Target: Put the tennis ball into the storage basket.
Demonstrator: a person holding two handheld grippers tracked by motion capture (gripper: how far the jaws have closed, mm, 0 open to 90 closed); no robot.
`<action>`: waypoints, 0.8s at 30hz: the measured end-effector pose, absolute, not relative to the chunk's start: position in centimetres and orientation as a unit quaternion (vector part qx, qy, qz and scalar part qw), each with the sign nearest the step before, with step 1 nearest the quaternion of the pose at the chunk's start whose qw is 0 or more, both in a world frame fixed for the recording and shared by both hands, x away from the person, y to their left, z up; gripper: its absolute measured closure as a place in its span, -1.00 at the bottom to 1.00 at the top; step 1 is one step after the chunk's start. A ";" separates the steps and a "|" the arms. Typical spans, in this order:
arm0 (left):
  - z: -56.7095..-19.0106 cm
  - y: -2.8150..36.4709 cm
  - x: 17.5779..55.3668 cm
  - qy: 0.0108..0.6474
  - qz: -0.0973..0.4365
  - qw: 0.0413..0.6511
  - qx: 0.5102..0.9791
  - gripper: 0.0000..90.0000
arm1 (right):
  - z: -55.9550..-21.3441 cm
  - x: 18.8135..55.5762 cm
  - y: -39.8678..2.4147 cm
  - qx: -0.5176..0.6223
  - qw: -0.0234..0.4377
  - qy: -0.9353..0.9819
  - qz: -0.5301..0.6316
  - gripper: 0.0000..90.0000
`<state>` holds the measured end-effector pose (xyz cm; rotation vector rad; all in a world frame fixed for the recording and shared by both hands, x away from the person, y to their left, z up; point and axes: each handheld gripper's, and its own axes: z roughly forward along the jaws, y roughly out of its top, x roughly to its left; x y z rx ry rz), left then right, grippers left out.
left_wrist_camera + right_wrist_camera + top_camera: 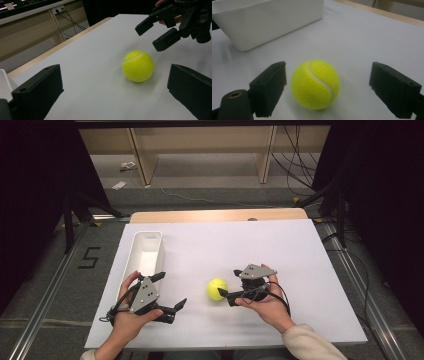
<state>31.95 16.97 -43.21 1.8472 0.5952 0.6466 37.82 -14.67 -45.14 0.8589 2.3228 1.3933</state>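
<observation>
Left gripper [171, 292]: held in the person's left hand [127, 317] at the near left of the table; black jaws spread wide apart, nothing between them; grey three-cornered plate on top. In the left gripper view its jaws frame the ball from a distance.

Right gripper [228, 283]: held in the person's right hand [267, 302], cream sleeve at the wrist; jaws spread wide, pointing left at the ball. In the right gripper view [327, 91] the ball sits between the two jaws, close to the left one, with a clear gap on the right side; whether the left jaw touches the ball cannot be told. The same gripper shows in the left gripper view [153, 36], beyond the ball, jaws parted.

Tennis ball [217, 289]: bright yellow-green, fuzzy felt surface, one curved white seam running over the face [315, 84]; seam also visible near top and bottom in the left gripper view [137, 66]. Rests on the white sheet near the middle of the table, just left of the right gripper's tips, well apart from the left gripper.

White sheet [290, 250]: covers the tabletop; plain, matte.

White bin [156, 240]: long, narrow, open-topped plastic tray, lying lengthwise at the left of the sheet, beyond the left gripper; inside looks bare. Its side wall shows in the right gripper view [274, 22].

Wooden table edge [200, 215]: light wood strip at the far side.
</observation>
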 end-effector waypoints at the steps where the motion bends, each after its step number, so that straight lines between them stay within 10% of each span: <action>1: -43.2 17.0 31.9 0.249 0.269 0.522 0.770 -1.00 | -45.2 37.9 -14.5 0.299 0.147 0.809 0.484 -0.66; 24: -43.2 17.0 31.9 0.248 0.269 0.521 0.771 -1.00 | -47.6 39.5 -11.8 0.297 0.125 0.828 0.458 -0.67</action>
